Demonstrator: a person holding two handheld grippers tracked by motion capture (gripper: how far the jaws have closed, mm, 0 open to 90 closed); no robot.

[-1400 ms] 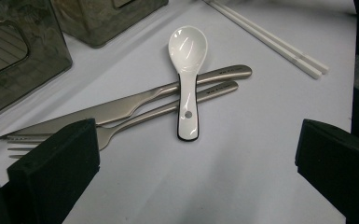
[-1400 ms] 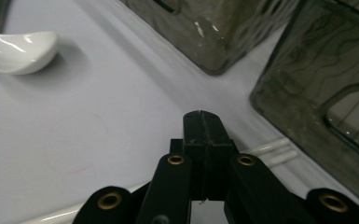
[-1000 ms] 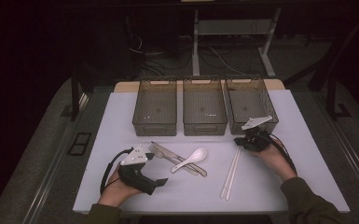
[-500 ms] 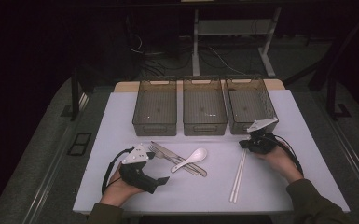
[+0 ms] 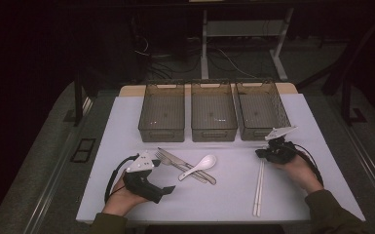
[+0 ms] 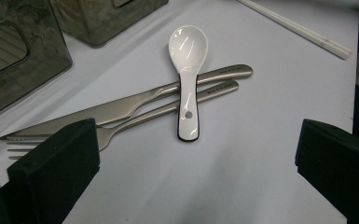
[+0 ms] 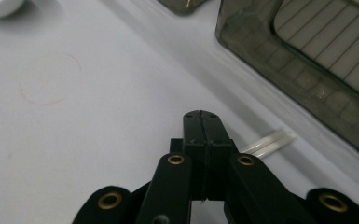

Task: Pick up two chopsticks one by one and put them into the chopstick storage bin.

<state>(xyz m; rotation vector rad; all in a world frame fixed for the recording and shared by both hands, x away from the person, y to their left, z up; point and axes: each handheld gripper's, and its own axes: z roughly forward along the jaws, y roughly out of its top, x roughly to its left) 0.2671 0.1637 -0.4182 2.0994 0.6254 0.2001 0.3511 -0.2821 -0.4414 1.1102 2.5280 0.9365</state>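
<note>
Chopsticks (image 5: 259, 187), thin, stiff, light and judged slippery, lie lower right of centre, best pinched mid-length, their top end beside the closed right gripper (image 5: 262, 153); the left gripper (image 5: 168, 191) is seen open.

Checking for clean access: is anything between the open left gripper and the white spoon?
Nothing visible does. The left gripper faces the spoon across bare table. The knife and fork lie under the spoon's handle, not in front of it.
</note>
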